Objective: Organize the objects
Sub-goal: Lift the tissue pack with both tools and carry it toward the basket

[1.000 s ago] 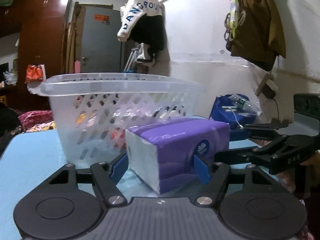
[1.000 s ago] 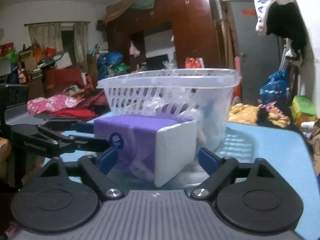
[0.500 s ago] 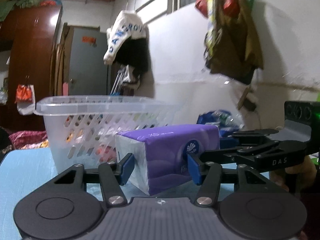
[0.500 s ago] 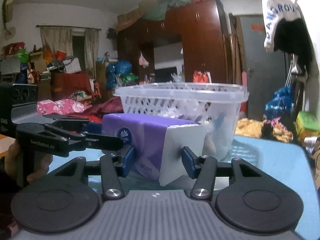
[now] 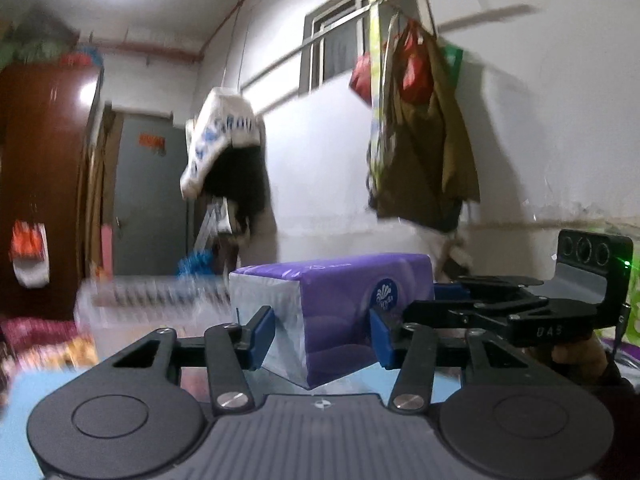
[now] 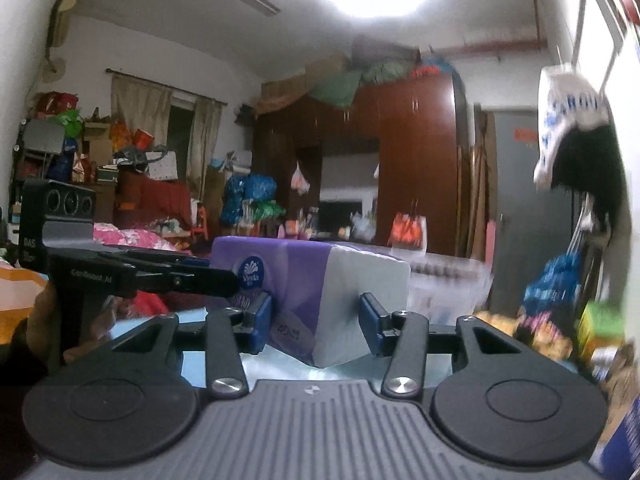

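Note:
A purple and white tissue pack [image 5: 340,300] hangs in the air above the light blue table [image 5: 24,396], held from two sides. My left gripper [image 5: 322,336] has its blue pads pressed on one corner of the pack, and its jaws are closing further. The right gripper [image 5: 438,294] reaches in from the right onto the far end. In the right wrist view, my right gripper [image 6: 314,326] clamps the tissue pack [image 6: 304,276] at its white end with its jaws closing too. The left gripper [image 6: 224,280] comes in there from the left. The clear perforated basket [image 5: 152,304] lies behind and below, blurred.
The basket [image 6: 448,280] stands past the pack on the right in the right wrist view. Clothes and bags hang on the white wall [image 5: 420,152] behind. A dark wooden wardrobe [image 6: 412,160] and piles of household clutter fill the room beyond the table.
Both grippers shut onto the tissue pack and lifted it off the table. The basket has dropped lower in both views, and more wall and ceiling show.

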The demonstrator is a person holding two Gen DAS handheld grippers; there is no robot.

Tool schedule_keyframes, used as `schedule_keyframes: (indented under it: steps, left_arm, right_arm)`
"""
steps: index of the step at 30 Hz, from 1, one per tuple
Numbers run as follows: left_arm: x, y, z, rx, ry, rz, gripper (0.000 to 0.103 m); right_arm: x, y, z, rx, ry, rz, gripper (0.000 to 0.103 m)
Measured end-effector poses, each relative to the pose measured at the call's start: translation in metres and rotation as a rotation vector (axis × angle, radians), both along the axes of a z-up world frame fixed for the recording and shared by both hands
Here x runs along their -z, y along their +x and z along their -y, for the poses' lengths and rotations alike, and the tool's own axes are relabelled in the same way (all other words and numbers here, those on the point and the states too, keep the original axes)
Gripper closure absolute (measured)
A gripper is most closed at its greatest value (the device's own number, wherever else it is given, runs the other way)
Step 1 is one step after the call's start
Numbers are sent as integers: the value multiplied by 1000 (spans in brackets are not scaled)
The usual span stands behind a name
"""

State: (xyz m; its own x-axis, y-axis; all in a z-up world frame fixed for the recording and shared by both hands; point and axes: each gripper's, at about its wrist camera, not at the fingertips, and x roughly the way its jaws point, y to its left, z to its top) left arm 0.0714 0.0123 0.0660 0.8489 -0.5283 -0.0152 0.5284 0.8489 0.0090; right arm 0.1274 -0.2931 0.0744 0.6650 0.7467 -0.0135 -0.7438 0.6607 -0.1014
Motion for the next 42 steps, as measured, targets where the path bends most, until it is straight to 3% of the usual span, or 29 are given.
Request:
schedule_keyframes:
  steps: [5,10,14,21,26,34,42]
  left_arm:
    - [-61,9,2,-57,31,78,50]
    - [-87,32,-9,-98,24,73,51]
    - [-80,68,-27,-124,-13,-3,51]
    - [-48,145,-53,-180,-47,-180,51]
    - [-33,177,-67,-227,-56,-281,51]
    - [-19,191,-70,-292,-26,-355,51]
    - [-16,191,-69,-295,-31,-369,51]
  right_arm:
    - [-55,17,-13,6,7,82,55]
    - [-85,41,-37,8,-3,90,55]
    - [-83,71,-67,26,-55,44,55]
    - [-49,131,-109,58,-136,-99,56]
    - [-33,149,-132,74,-200,-147,57]
    - [-18,142,-142,97,-304,-139,59]
    - [-22,141,-136,106,-317,-125,59]
